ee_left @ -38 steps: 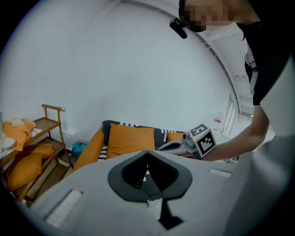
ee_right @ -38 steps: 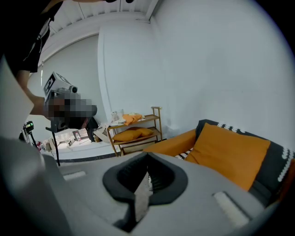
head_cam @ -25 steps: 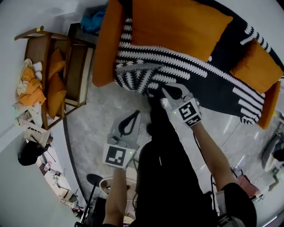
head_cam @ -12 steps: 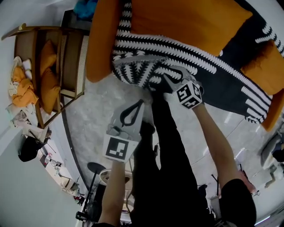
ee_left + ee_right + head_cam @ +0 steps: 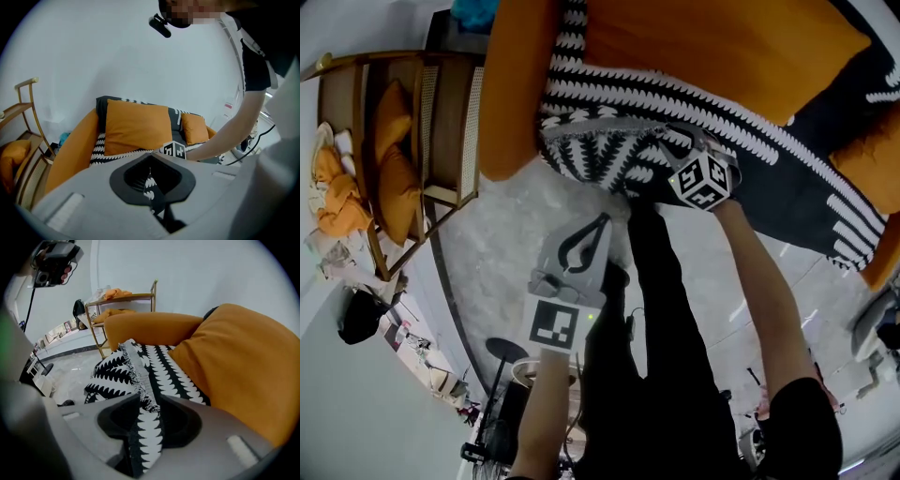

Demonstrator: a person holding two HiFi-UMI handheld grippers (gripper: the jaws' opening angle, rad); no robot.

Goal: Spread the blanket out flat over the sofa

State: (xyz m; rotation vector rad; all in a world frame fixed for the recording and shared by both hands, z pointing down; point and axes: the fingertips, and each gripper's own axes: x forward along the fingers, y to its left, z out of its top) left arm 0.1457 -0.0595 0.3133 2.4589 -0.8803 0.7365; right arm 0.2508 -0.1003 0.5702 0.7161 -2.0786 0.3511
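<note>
The black-and-white blanket (image 5: 614,150) lies across the seat of the orange sofa (image 5: 514,103), its bunched end drooping over the front edge beside the armrest. The right tool (image 5: 149,401) is at that front edge; its jaws have just been opening and now stand released, a fringed fold of blanket loose between them. The left tool (image 5: 602,221) hangs above the marble floor (image 5: 487,253), apart from the blanket, clenched on nothing.

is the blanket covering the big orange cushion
No, the orange cushion shows bare, and the black-and-white blanket lies in front of it.
</note>
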